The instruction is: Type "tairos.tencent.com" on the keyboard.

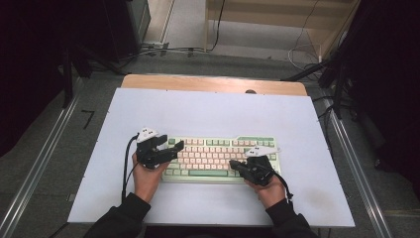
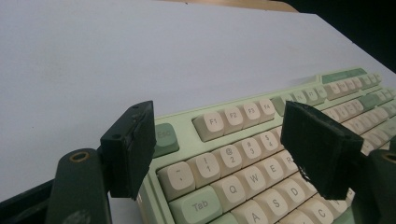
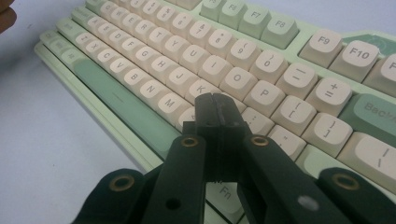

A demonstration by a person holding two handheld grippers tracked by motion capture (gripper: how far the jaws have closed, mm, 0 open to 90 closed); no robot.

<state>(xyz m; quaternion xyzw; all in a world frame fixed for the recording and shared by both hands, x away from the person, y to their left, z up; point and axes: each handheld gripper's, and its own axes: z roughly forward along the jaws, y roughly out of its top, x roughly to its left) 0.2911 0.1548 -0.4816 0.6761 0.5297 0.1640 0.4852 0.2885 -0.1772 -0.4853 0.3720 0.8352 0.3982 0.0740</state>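
Note:
A mint-green keyboard (image 1: 210, 151) with cream keys lies on the white table (image 1: 213, 109), near its front middle. My left gripper (image 1: 174, 147) hovers over the keyboard's left end. In the left gripper view its jaws stand wide open around the Esc and number keys (image 2: 232, 156), and the pads (image 2: 133, 149) hold nothing. My right gripper (image 1: 233, 164) reaches leftward over the right half of the lower rows. Seen from the right gripper view, this gripper (image 3: 215, 100) is shut with nothing in it, its tips just above the keys (image 3: 187, 51) near K and M.
The table's wooden back edge (image 1: 213, 83) carries a small dark spot (image 1: 250, 91). Metal rails (image 1: 44, 148) run along both sides on the floor. Cables and wooden furniture (image 1: 277, 20) lie beyond the table. A fingertip (image 3: 7, 16) shows at the upper left of the right gripper view.

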